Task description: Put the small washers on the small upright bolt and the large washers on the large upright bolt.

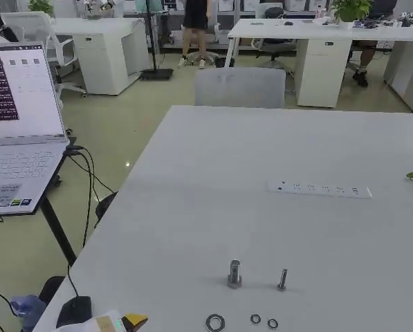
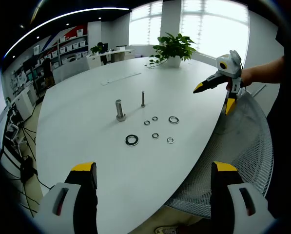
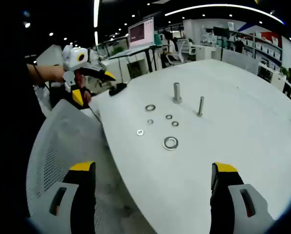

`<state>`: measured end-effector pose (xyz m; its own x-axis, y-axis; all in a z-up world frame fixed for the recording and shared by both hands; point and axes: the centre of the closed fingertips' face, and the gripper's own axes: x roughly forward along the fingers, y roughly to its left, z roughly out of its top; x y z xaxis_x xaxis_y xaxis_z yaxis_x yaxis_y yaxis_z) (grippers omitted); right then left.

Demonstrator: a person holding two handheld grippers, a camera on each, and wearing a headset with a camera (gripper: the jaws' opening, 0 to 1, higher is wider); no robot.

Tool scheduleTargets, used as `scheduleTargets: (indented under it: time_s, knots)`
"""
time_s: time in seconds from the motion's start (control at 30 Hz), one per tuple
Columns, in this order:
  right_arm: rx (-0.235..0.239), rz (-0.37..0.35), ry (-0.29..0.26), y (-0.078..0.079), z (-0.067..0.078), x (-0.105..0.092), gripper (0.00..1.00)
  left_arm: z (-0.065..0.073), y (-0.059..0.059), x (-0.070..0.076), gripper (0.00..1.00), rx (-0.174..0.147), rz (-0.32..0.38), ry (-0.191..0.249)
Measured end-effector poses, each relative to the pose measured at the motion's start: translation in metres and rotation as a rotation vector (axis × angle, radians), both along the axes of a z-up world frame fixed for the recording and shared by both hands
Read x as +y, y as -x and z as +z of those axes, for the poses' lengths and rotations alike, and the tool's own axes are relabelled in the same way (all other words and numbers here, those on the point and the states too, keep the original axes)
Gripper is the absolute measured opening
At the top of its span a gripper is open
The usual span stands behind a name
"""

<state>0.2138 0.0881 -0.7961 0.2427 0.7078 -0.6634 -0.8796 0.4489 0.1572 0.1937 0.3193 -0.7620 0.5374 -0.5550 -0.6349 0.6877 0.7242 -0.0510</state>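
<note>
On the white table the large upright bolt stands beside the thinner small bolt. Two large washers and several small washers lie flat near the bolts. My left gripper is open and empty, off the table's near edge. My right gripper is also open and empty, held off the same edge. Both are well short of the washers.
A grey mesh chair back sits under the grippers at the table edge. A white power strip lies farther along the table. An open laptop stands on a side stand at left. A potted plant stands at the far end.
</note>
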Motion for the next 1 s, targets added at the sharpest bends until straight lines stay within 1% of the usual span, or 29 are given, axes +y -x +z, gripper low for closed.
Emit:
scheduleTargets:
  time_s: [0.27,0.43,0.57,0.8,0.83,1.0]
  knots:
    - [0.008,0.002,0.011,-0.001,-0.004,0.003,0.99,-0.001,-0.004,0.002,0.99,0.007,0.005,0.014]
    - [0.009,0.001,0.011,-0.003,-0.004,0.005,0.99,-0.001,-0.006,0.004,0.99,0.002,0.006,0.015]
    - [0.005,-0.002,0.009,-0.007,-0.003,0.008,0.98,-0.002,-0.007,0.005,0.99,0.003,0.001,0.011]
    - [-0.010,0.014,0.027,-0.013,0.000,0.015,0.98,-0.004,-0.007,0.004,0.98,0.004,-0.017,0.006]
    - [-0.013,0.020,0.032,-0.015,0.001,0.016,0.98,-0.005,-0.007,0.004,0.97,0.010,-0.019,0.002]
    - [-0.020,0.033,0.048,-0.023,0.002,0.023,0.98,-0.006,-0.009,0.005,0.97,0.015,-0.017,0.015]
